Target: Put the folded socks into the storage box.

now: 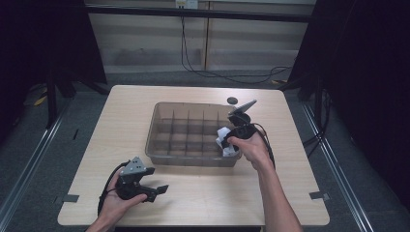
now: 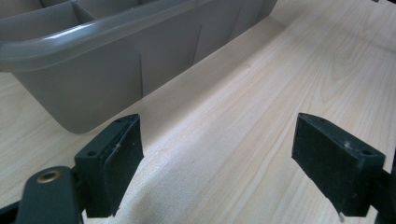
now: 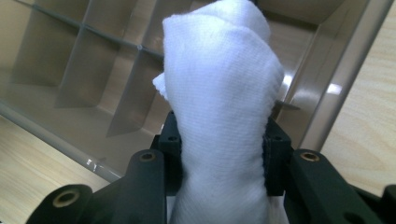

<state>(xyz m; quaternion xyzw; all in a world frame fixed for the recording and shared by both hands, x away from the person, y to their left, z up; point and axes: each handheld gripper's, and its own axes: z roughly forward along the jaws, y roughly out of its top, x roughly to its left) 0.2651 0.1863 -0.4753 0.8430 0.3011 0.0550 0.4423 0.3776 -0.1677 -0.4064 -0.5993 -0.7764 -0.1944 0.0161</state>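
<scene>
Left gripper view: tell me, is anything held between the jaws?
No: the left gripper is open, with bare wooden table between its jaws.

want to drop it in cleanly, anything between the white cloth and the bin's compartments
Nothing visible. The right gripper holds the white cloth over the bin near its right end, and the compartments below look bare.

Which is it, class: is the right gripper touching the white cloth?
Touching. In the right gripper view, the right gripper has both jaws pressed against the sides of the white cloth, above the divided tray.
</scene>
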